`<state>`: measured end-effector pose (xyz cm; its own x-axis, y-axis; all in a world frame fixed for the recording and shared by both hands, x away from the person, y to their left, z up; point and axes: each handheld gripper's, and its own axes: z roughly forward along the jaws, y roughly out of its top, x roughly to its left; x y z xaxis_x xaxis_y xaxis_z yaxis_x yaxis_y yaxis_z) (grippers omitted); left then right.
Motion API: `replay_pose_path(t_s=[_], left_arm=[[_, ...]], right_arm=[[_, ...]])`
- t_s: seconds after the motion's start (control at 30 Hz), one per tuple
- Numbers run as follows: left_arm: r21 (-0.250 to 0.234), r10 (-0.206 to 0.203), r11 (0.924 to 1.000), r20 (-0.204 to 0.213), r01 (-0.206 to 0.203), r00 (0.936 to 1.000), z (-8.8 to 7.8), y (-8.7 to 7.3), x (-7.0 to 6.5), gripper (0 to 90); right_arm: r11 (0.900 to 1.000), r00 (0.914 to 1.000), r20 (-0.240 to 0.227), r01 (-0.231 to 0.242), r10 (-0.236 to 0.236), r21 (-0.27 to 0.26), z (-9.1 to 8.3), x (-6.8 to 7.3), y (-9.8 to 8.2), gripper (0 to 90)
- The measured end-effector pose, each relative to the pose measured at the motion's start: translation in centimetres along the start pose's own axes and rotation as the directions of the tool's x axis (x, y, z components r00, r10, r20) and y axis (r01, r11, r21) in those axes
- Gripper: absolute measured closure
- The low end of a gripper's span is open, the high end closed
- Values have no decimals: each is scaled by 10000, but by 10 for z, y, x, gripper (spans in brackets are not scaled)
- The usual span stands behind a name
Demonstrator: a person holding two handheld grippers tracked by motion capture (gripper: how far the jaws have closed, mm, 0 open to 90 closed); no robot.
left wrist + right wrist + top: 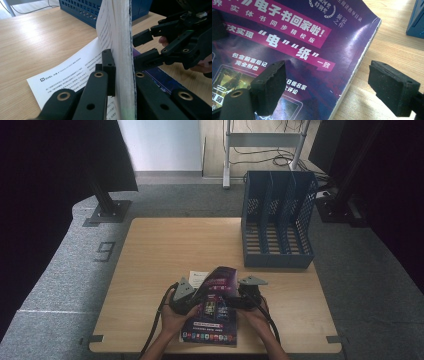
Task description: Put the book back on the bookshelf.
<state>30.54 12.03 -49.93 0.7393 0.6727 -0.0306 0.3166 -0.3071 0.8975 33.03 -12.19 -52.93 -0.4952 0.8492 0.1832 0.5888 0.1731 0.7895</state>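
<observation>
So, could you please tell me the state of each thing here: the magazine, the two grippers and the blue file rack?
Magazine: lying on the table, far part bent up, some pages lifted upright.
Left gripper: shut on the lifted pages.
Right gripper: open, jaws apart at the magazine's edge, not pressing it.
Blue file rack: upright at the table's far right, its slots look empty.
White printed sheet: flat on the table.
</observation>
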Motion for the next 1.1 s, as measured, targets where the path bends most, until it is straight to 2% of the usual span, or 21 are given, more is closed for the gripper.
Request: replay_pose_path(t_s=[0.27,0.43,0.67,0.9,1.1], left_arm=[[-82,49,10000,78,-49,10000,-3,2,-1,875],[-241,89,9997,311,-82,9995,-5,4,-2,875],[-348,170,9993,350,-158,9992,-8,6,-4,875],[-420,237,9989,431,-219,9988,-10,7,-5,875],[-395,324,9987,427,-307,9986,-9,7,-6,875]], right_arm=[[10000,10000,-24,18,-18,-18,-1,-1,1,148],[9999,9999,23,-105,105,-99,-4,-5,2,148],[9996,9998,-98,-190,188,-209,-5,-7,3,143],[9991,9972,-669,-343,325,-263,-5,-7,2,136],[9990,9958,-838,-380,360,-220,-2,-7,1,142]])
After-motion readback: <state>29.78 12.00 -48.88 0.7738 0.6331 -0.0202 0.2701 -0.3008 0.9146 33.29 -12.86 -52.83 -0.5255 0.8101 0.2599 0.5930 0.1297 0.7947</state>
